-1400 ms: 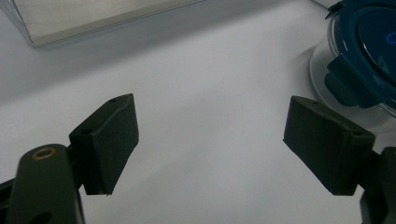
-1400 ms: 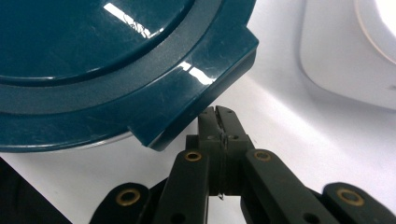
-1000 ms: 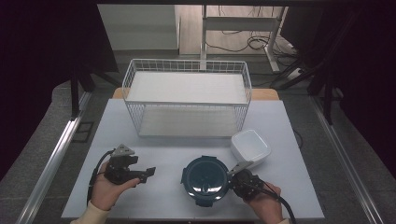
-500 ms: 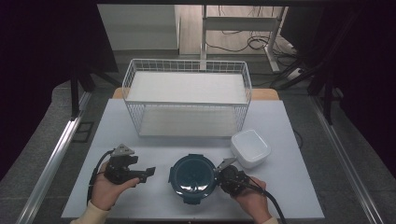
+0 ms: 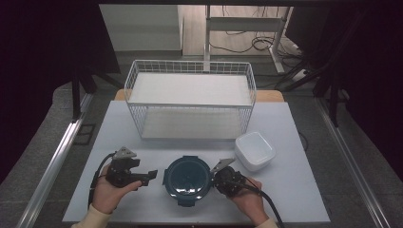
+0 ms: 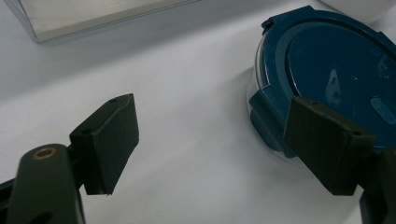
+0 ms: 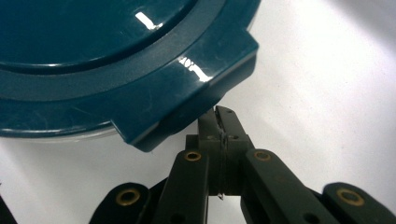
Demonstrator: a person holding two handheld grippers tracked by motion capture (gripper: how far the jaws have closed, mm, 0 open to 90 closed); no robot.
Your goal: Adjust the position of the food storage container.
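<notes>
Our blue container (image 5: 187,175) sits near the worktop's (image 5: 294,199) front edge: our right gripper (image 5: 219,177), jaws pressed together, noses under its lid tab, likely to nudge it; our left gripper (image 5: 151,175) waits beside, jaws spread.

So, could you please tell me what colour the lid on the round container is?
Dark teal-blue; the round container's glossy lid shows best in the left gripper view.
</notes>
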